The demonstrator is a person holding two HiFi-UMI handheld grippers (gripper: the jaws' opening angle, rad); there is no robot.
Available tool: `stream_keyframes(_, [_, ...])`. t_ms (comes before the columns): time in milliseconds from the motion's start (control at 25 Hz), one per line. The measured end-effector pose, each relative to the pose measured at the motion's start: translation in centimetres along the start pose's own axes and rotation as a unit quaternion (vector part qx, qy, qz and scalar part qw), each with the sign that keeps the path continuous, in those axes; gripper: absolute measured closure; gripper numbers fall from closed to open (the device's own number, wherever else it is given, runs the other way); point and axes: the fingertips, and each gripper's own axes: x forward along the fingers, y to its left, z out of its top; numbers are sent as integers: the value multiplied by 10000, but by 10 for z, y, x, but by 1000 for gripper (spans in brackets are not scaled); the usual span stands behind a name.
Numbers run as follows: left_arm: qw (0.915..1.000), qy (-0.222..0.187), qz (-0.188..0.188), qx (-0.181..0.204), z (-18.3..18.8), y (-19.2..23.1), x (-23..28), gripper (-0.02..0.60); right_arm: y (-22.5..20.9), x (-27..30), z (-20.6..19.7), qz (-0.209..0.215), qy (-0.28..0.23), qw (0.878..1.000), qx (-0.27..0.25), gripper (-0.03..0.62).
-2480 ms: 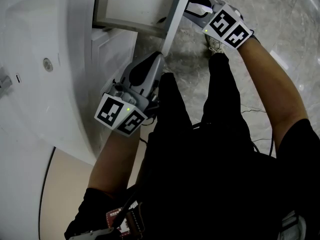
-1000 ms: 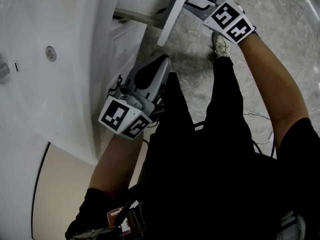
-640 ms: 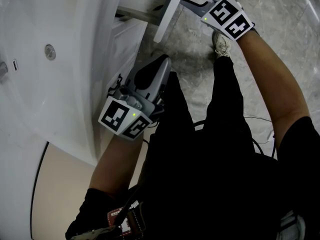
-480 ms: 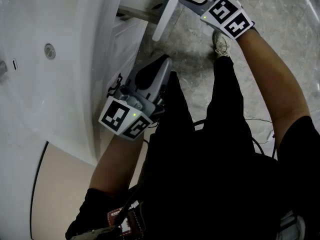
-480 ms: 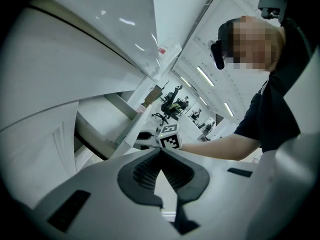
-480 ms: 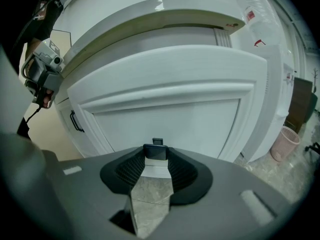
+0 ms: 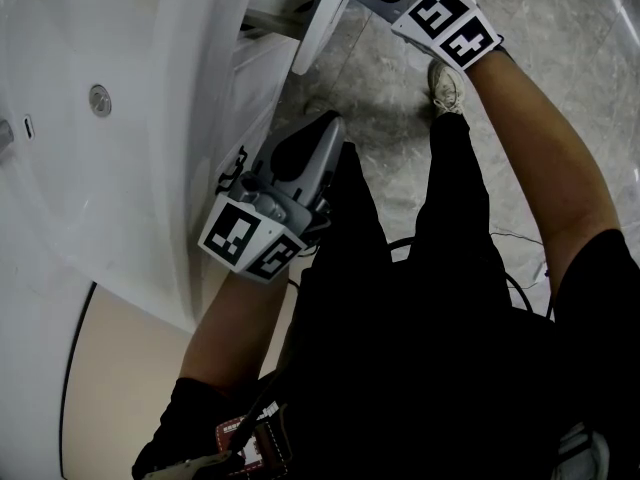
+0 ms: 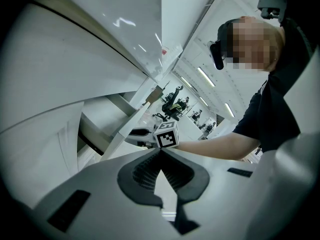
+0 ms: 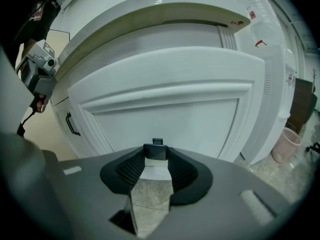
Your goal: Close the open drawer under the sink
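The drawer (image 9: 165, 99) stood part way out under the white sink (image 7: 60, 168), at the top of the head view. The right gripper (image 9: 156, 160) was squeezed onto the small dark handle (image 9: 156, 150) in the middle of the drawer's front. The left gripper (image 8: 160, 152) was pinched together with nothing in it. It hung lower down by the cupboard, well apart from the drawer.

The drawer looked hard and stiff, with a smooth painted front (probably not very heavy). I think it would slide straight in with a slow, steady push. The handle seemed a good place to hold, or the flat front could be pushed. A hard shove might make it bang.

No view looked down into the drawer, so I could not tell what was in it. The part of the sink bowl that showed had nothing in it.
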Motion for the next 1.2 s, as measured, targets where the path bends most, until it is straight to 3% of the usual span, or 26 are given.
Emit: stream_keyframes(1200, [10000, -14, 16, -53, -7, 10, -18, 581, -6, 38, 31, -150, -133, 9998, 89, 454])
